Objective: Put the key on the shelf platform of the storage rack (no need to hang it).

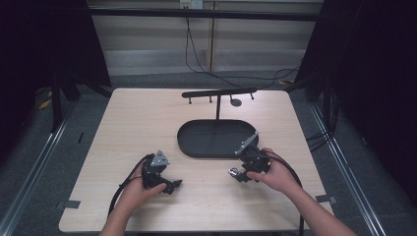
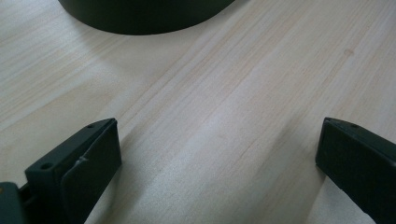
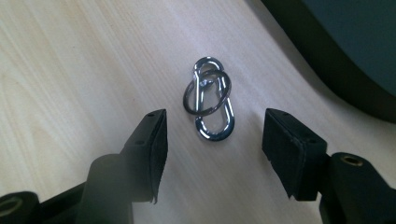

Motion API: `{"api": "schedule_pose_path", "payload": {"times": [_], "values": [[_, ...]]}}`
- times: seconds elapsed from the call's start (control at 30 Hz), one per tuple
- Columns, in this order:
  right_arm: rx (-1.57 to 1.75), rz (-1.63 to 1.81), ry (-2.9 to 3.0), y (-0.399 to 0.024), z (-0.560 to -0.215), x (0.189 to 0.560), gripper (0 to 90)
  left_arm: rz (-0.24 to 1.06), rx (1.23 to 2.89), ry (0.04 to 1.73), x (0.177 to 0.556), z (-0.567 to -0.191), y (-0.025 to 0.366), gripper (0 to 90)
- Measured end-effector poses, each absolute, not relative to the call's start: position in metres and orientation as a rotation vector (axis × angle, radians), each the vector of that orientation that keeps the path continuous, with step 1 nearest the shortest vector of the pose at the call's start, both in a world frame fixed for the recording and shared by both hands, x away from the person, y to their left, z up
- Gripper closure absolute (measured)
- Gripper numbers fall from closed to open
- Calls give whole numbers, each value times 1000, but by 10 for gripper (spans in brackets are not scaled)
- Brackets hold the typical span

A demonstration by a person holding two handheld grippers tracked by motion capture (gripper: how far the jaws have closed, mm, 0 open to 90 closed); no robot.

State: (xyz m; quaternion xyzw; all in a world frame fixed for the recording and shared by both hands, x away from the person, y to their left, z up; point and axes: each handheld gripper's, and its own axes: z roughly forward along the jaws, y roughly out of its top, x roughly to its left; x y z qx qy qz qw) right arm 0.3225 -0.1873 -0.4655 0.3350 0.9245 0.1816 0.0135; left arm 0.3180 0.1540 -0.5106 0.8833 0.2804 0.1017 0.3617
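Your right gripper (image 3: 212, 133) has its jaws spread around the shiny silver metal carabiner with a ring (image 3: 208, 100) on the pale wooden table (image 1: 147, 118), at five o'clock of the black oval tray (image 1: 196, 142). Your left gripper (image 2: 217, 158) gapes wide over bare wood.

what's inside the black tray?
The tray holds only the stand's post, rising from its far part in the high view. The right gripper and its grey plate cover the near right corner, so that bit can't be checked.
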Motion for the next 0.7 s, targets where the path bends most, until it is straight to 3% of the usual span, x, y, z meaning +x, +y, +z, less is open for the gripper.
{"api": "schedule_pose_path", "payload": {"times": [0.5,0.7], "values": [[973,454,2935,-167,-472,333,511,269,2273,726,318,-511,154,0],[926,367,2948,-159,-469,331,673,269,2274,726,318,-511,154,0]]}}
